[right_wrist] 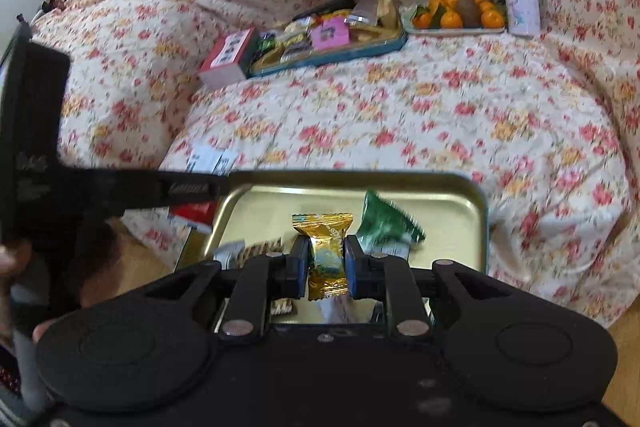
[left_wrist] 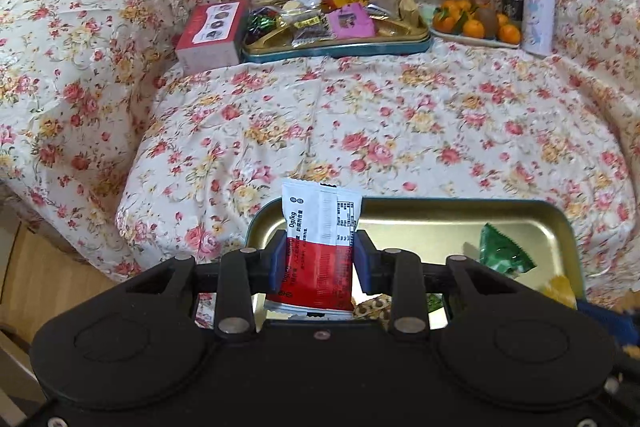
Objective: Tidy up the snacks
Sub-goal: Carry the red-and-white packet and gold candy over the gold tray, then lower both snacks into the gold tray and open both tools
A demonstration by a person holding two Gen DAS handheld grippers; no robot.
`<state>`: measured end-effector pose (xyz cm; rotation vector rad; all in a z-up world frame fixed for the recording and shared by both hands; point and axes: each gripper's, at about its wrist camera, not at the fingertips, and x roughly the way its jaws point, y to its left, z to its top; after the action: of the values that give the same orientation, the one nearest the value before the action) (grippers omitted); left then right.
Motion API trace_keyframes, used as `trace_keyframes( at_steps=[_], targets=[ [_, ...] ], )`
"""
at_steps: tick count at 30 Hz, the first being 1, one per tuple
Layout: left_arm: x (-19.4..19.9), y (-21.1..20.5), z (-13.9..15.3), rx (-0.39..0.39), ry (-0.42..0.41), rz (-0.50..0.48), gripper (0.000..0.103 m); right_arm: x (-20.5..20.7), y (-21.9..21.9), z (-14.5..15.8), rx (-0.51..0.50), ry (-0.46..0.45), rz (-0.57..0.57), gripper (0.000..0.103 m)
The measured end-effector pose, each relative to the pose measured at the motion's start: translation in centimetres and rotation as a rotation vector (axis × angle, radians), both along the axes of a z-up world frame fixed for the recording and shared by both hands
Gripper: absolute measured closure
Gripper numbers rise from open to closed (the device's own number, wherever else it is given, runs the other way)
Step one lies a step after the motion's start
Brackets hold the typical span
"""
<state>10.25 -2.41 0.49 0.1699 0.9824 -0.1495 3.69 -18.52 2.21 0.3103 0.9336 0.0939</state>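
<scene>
On the left, the left gripper (left_wrist: pixel 320 259) holds a red-and-white snack packet (left_wrist: pixel 318 247) upright, its blue fingers (left_wrist: pixel 278 259) pressed on the packet's lower red half, above the near-left corner of a gold tin tray (left_wrist: pixel 560 223) lying on the floral bedspread (left_wrist: pixel 400 123). The packet looks light and crinkly — a soft film pouch that will bend at the free top, so a hold across its middle, as here, seems the safest place. Further right, the right gripper (right_wrist: pixel 327 263) pinches a gold-wrapped candy (right_wrist: pixel 326 251), its fingers narrow and squeezing the wrapper's waist. That candy is probably small, light and slippery in its foil; too gentle a pinch could let it slide out. Just right of it a green packet (right_wrist: pixel 384 223) lies loose in the tray. At the back of the bedspread sits a fuller teal tray of snacks (left_wrist: pixel 340 47), with a plate of oranges (left_wrist: pixel 472 23) and a lilac bottle (left_wrist: pixel 540 3) to its right — well apart from both hands.
</scene>
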Motion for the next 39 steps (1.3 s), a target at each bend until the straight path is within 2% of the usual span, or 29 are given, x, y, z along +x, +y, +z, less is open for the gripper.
trace_keyframes(
  at_steps=[5,13,25,39],
  targets=[
    [0.4,0.0,-1.0,-0.005,0.03,0.0,0.06,-0.6,0.4,-0.6,-0.007,0.027,0.0,0.083],
    [1.5,0.5,-1.6,-0.009,0.025,0.025,0.06,0.0,0.3,-1.0,-0.014,0.038,-0.003,0.083],
    [1.2,-0.2,-0.9,0.03,-0.062,-0.034,0.055,1.7,0.4,-1.5,-0.008,0.045,0.001,0.083],
    [-0.7,1.2,-0.9,0.02,-0.004,0.042,0.055,1.4,0.5,-1.3,-0.039,-0.006,-0.015,0.082]
  ],
)
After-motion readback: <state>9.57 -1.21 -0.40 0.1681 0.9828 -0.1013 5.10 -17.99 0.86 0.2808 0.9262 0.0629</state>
